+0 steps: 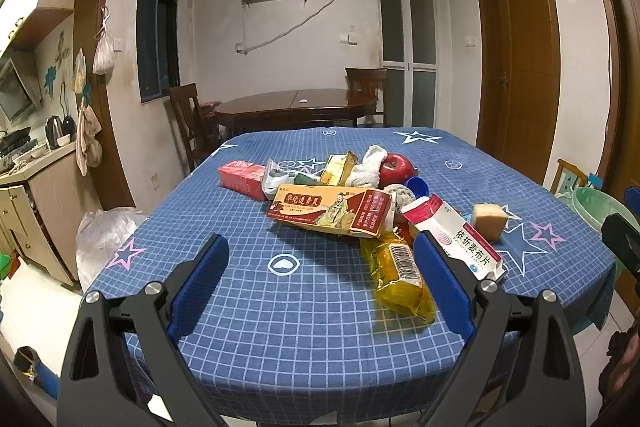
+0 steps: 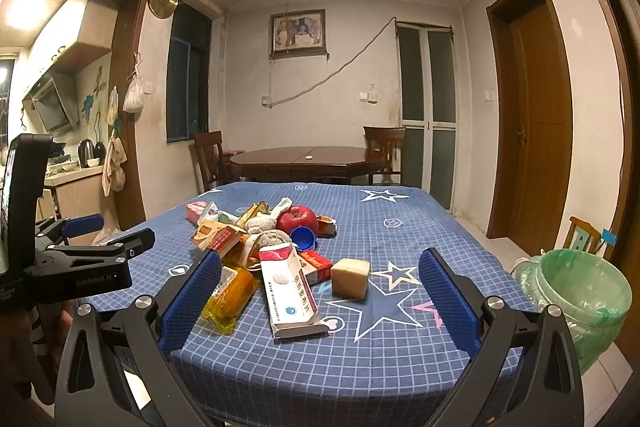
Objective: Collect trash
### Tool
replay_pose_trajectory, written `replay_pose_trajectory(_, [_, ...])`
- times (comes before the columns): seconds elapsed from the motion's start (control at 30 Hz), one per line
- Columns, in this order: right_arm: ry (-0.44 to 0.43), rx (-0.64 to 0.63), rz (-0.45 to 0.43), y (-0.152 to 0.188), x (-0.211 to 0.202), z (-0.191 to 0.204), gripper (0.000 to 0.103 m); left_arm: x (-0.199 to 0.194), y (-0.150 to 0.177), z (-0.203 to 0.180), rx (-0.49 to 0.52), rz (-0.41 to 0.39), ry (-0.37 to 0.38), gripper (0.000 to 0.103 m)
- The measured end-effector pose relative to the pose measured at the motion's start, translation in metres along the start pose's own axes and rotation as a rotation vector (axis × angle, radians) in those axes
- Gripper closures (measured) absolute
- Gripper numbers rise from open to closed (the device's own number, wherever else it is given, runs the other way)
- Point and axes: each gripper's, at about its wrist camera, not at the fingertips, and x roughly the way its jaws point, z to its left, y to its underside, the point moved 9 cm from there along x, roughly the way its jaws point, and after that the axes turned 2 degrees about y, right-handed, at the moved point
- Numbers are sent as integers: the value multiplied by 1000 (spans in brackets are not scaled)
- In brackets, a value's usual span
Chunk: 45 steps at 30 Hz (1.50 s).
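the left gripper (image 1: 320, 267) hangs above the near edge of the table (image 1: 280, 327) with its blue-padded jaws spread wide and nothing between them. the right gripper (image 2: 320, 283) is likewise wide apart and empty, hovering over the near right part of the same table.

just ahead of both lies the trash, heaped in the middle of the blue checked tablecloth: a yellow snack wrapper (image 1: 400, 275) nearest the left gripper, a white and red medicine box (image 2: 290, 291) lying flat toward the right gripper, and a long orange carton (image 1: 332, 211) resting on top of the heap. a red apple (image 2: 298, 219), a blue cap (image 2: 303, 238) and a balled white cloth (image 1: 370, 167) sit among the rubbish, and a tan sponge block (image 2: 351, 277) stands apart, just beside the medicine box.

a bin lined with a green bag (image 2: 580, 299) stands on the floor past the table's right edge.

the pieces overlap, so closing on one may drag or topple its neighbours; the crinkly wrapper could slip from the pads, and the apple could roll off if nudged. the bin is well apart from the pile, so something loosely held might drop on the way.
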Motion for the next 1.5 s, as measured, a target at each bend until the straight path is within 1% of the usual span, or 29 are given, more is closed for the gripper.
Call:
replay_pose_trajectory(0.37, [-6, -4, 19, 1, 7, 1, 4, 4, 2, 1, -2, 19, 6, 13])
replay_pose_trajectory(0.4, [-9, -10, 23, 1, 8, 2, 4, 6, 2, 1, -8, 29, 14, 12])
replay_pose_trajectory(0.43, [-17, -20, 32, 1, 12, 5, 4, 10, 3, 3, -18, 43, 25, 9])
replay_pose_trajectory(0.53, [-94, -41, 102, 8, 29, 16, 4, 30, 4, 16, -108, 126, 97, 6])
replay_pose_trajectory(0.57, [-120, -53, 145, 13, 38, 20, 4, 42, 5, 22, -146, 174, 137, 6])
replay_pose_trajectory(0.63, [-167, -66, 213, 21, 53, 27, 4, 60, 8, 30, -204, 252, 185, 6])
replay_pose_trajectory(0.67, [-203, -69, 267, 26, 64, 31, 4, 72, 9, 35, -241, 300, 208, 6])
replay_pose_trajectory(0.73, [-251, -74, 346, 33, 83, 37, 4, 95, 7, 44, -302, 377, 246, 6])
replay_pose_trajectory(0.8, [-283, -75, 401, 39, 101, 43, 4, 111, 4, 48, -353, 427, 274, 6])
replay_pose_trajectory(0.83, [-294, -81, 424, 40, 110, 45, 4, 121, 1, 50, -387, 459, 294, 6])
replay_pose_trajectory(0.9, [-312, -92, 461, 42, 125, 49, 4, 133, -3, 50, -408, 491, 302, 6])
replay_pose_trajectory(1.0, [-305, -124, 519, 50, 145, 54, 4, 151, -3, 45, -451, 564, 334, 6])
replay_pose_trajectory(1.07, [-293, -144, 552, 57, 160, 56, 4, 165, 0, 41, -456, 606, 317, 6])
replay_pose_trajectory(1.13, [-282, -153, 571, 61, 166, 56, 4, 177, 7, 41, -505, 655, 315, 6])
replay_pose_trajectory(1.27, [-262, -171, 590, 66, 177, 55, 4, 192, 11, 44, -567, 683, 305, 6])
replay_pose_trajectory(1.33, [-261, -174, 591, 67, 181, 55, 4, 192, 3, 40, -601, 672, 327, 6])
replay_pose_trajectory(1.4, [-264, -171, 594, 67, 184, 54, 4, 191, -2, 38, -614, 659, 340, 6])
replay_pose_trajectory(1.5, [-264, -173, 602, 68, 189, 55, 4, 198, -3, 30, -605, 678, 340, 6])
